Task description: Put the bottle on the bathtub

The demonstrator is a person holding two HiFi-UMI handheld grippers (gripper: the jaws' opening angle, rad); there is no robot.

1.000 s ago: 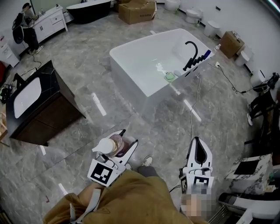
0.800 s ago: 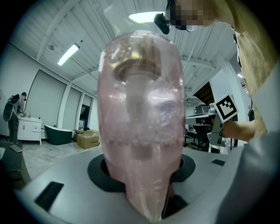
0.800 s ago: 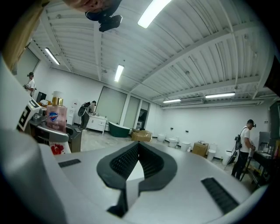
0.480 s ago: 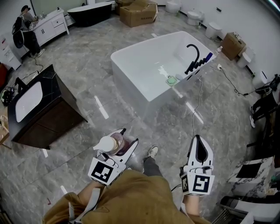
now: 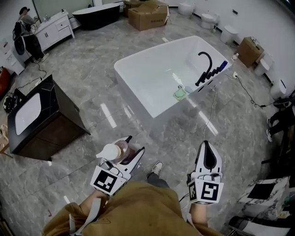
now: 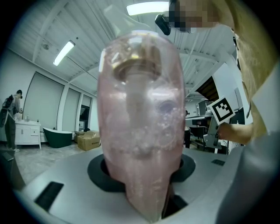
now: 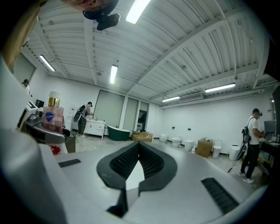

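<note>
A pink, translucent pump bottle (image 5: 122, 150) with a white pump head lies between the jaws of my left gripper (image 5: 135, 144), which is shut on it at the lower left of the head view. In the left gripper view the bottle (image 6: 140, 122) fills the middle. The right gripper view shows the same bottle (image 7: 53, 116) at its far left. My right gripper (image 5: 206, 144) points level at the lower right, its ribbed pads (image 7: 151, 162) meeting at the tip with nothing between them. The white bathtub (image 5: 136, 97) stands ahead on the grey marble floor, apart from both grippers.
A black faucet (image 5: 205, 64) and a green item (image 5: 179, 93) sit on the tub's far rim. A white cable (image 5: 209, 115) runs over the floor beside it. A dark vanity with a white basin (image 5: 44, 115) stands at the left. Cardboard boxes (image 5: 148, 14), toilets and a person (image 5: 26, 32) are further off.
The whole view has moved forward, so the bathtub sits a little nearer. Both grippers keep their places in the picture, and the bottle stays in the left one.
</note>
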